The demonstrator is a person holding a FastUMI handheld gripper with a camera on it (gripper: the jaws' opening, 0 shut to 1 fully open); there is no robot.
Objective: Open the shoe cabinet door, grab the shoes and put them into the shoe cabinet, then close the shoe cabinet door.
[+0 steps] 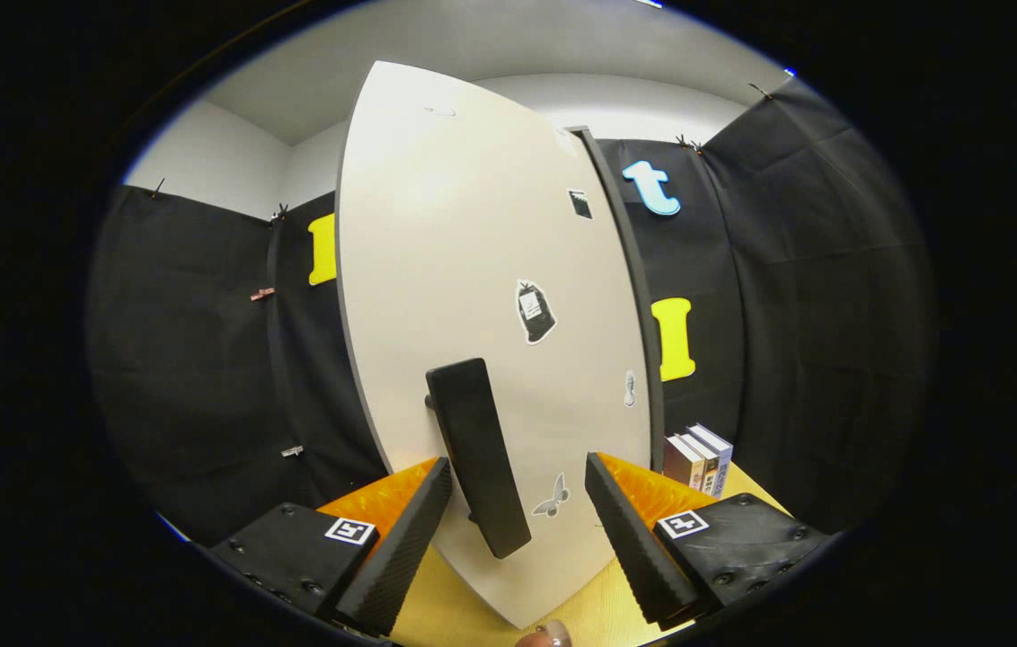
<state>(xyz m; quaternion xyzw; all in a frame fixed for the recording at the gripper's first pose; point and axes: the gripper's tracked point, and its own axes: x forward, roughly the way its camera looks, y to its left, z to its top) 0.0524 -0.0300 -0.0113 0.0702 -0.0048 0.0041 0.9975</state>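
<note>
Hand-held gripper (517, 530): my two fingers stand wide apart and grip nothing; the handle sits in the gap, nearer my left finger, touching neither as far as I can tell.
Cabinet door (473, 270): a pale, flat panel straight ahead at 12 o'clock, standing on the table (594, 611); dark edging runs down its right side. Whether it is shut or ajar I cannot tell.
Handle (477, 454): a dark, upright bar standing off the door on short posts, tilted slightly, its lower end toward 6 o'clock.
Handling, door: I judge it stiff, light board that swings on hinges; the face is smooth and offers no purchase.
Where to hold: I judge the bar's middle best, one finger on each long side, then pull.
Stickers (535, 311): small decals on the panel, no grip.
Books (699, 458): upright at 4 o'clock, beyond my right finger, beside the cabinet.
</note>
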